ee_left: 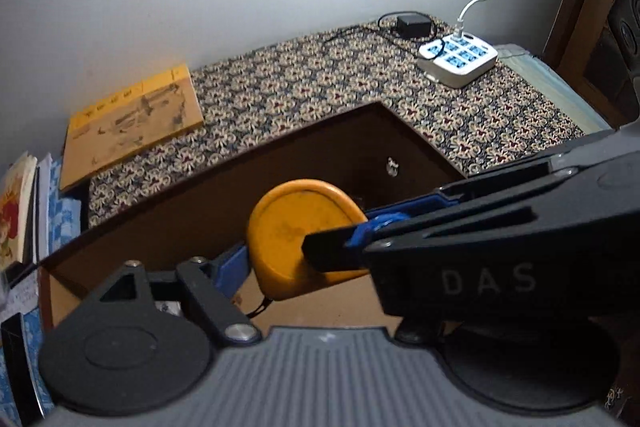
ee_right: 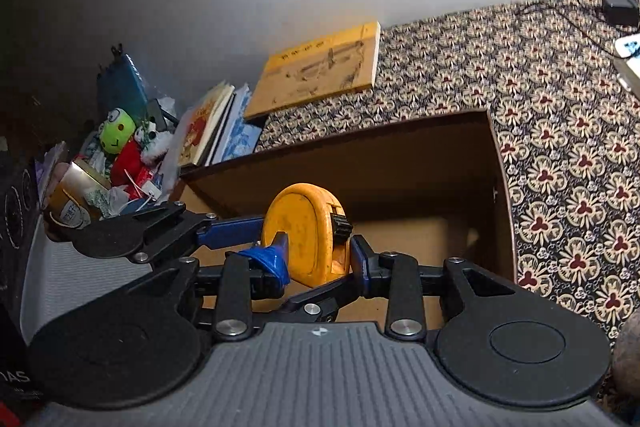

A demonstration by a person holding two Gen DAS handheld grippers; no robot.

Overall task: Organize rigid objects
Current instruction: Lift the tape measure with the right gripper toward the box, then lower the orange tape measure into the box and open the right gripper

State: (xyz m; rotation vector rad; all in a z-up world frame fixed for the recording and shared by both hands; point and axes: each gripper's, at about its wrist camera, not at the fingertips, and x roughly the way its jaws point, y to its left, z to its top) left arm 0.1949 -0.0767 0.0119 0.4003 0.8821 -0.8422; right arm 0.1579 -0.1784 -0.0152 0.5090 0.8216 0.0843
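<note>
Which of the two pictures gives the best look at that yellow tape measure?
The right wrist view: the tape measure shows its flat face, edge and black lock button, clamped in the right tool. The left wrist view shows only its face, partly hidden by the other tool's dark arm.

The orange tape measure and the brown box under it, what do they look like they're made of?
Tape measure: probably hard plastic, going by its smooth moulded orange shell, scuffed and grimy, with a black ribbed button. Box: likely cardboard, with thin, matte brown walls and a paler floor.
</note>
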